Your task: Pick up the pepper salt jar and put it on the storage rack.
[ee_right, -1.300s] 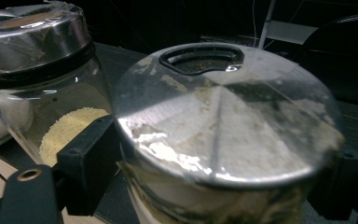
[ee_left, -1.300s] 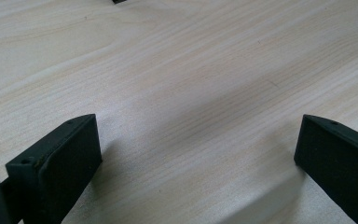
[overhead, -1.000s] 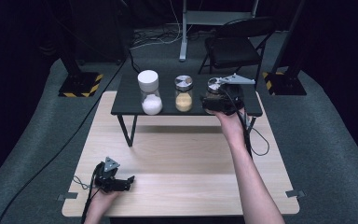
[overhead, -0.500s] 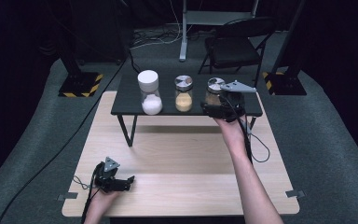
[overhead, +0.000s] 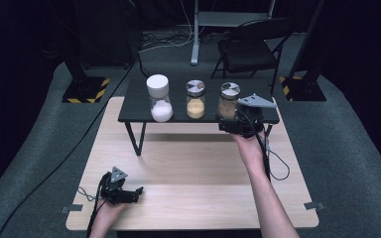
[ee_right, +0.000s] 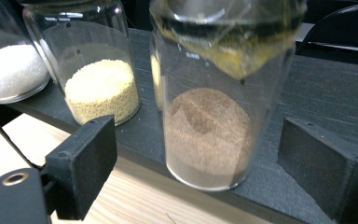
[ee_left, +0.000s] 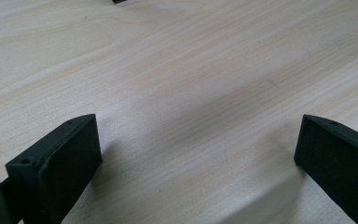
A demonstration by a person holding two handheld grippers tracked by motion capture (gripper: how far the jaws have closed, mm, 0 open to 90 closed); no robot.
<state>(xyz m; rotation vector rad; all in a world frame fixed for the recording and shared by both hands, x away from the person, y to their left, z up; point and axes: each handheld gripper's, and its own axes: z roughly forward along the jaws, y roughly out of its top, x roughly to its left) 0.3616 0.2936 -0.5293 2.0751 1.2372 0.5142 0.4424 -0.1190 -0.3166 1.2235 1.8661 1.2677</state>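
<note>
Right tool (overhead: 230, 124) lower, open jaws flanking brown-powder jar (ee_right: 214, 130).

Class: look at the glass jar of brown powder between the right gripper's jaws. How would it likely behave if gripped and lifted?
The jar of brown powder looks like smooth, clear glass, so it is probably slippery against the pads and breakable if dropped. It is tall, narrow and only partly filled, so likely light but apt to tip if pushed high. It stands near the black shelf's front edge, so a nudge might send it off.

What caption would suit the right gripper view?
Open hand-held gripper flanks a glass jar of brown powder on the black shelf.
</note>
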